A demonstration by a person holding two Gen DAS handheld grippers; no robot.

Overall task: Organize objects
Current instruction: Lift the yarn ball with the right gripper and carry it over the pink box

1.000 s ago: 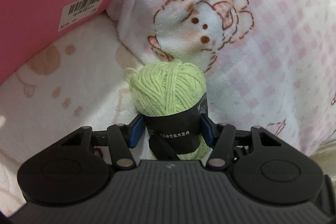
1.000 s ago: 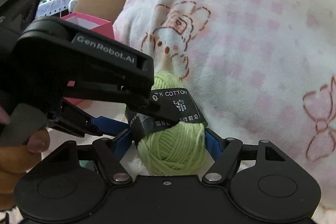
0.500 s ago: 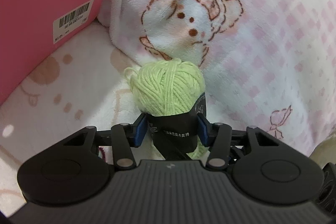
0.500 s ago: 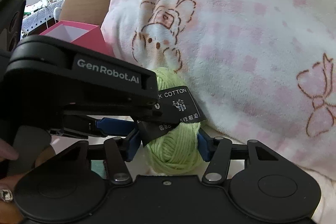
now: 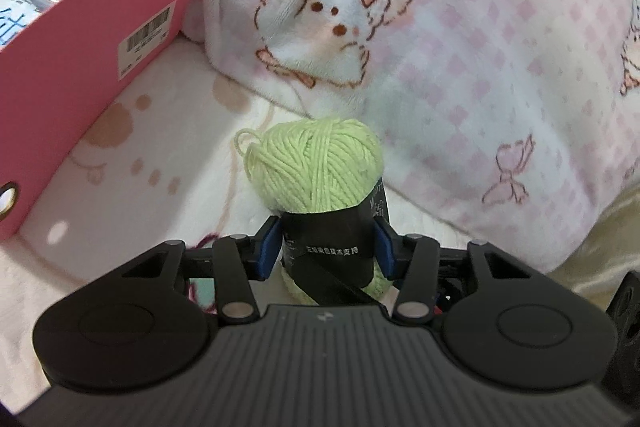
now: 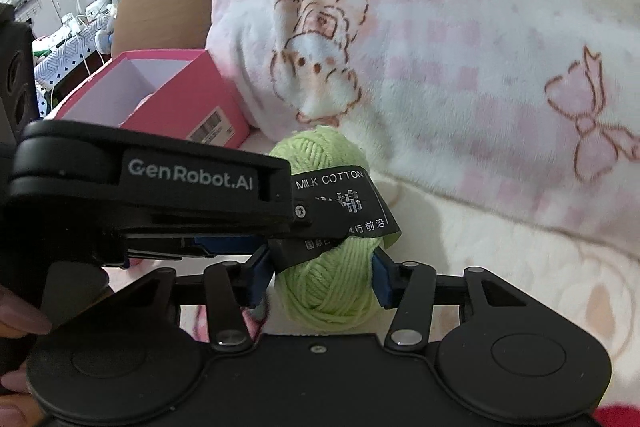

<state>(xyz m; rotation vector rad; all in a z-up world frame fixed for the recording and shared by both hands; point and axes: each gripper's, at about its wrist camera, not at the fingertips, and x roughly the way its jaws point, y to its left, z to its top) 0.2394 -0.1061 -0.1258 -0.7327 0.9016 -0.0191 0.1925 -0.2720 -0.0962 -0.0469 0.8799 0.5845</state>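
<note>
Ball of pale green yarn with black paper band (image 5: 316,167), pinched by both left gripper (image 5: 326,245) and right gripper (image 6: 320,275), awaits transfer into pink cardboard box (image 5: 80,39) at ten o'clock.

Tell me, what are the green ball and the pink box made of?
The green yarn ball looks like soft cotton yarn: wound strands show, and its black paper band reads MILK COTTON. The pink box seems to be smooth matte cardboard, with thin stiff walls, a white inside and a stuck-on barcode label.
</note>
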